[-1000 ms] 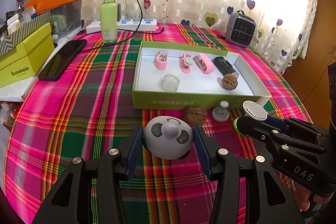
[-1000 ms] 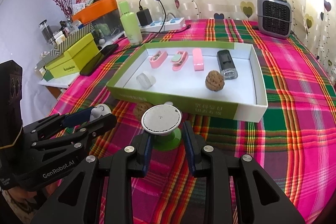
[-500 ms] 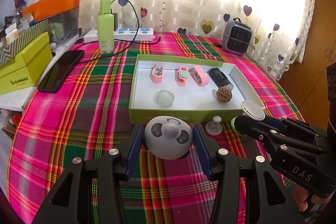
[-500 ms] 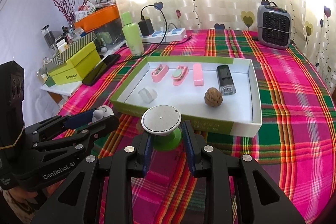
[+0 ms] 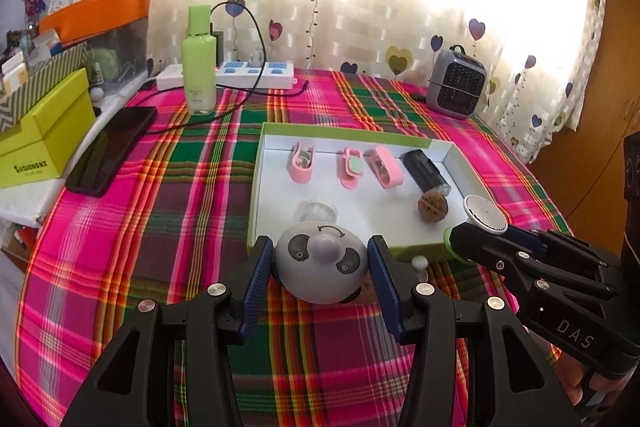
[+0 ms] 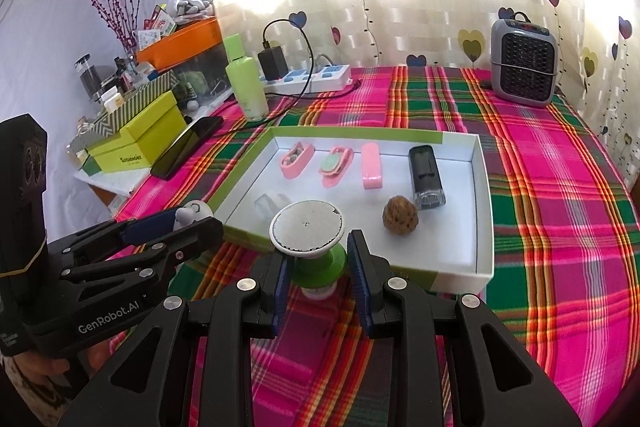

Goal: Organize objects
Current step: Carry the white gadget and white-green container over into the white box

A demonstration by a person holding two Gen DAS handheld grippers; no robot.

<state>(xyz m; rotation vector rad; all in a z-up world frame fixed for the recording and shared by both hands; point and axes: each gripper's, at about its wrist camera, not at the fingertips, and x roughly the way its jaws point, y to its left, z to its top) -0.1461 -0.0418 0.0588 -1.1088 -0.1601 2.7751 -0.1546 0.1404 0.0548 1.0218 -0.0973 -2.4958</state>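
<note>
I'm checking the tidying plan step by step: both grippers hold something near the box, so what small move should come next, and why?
Probably carry both forward over the white tray and lower them. The left gripper grips the grey knob, the right gripper the green-based disc, both at the tray's near edge. Bare floor lies near the walnut.

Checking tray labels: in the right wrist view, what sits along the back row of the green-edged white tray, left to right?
Pink case with an open top → pink case with a round green inset → plain closed pink case → black rectangular box with a clear end.
</note>
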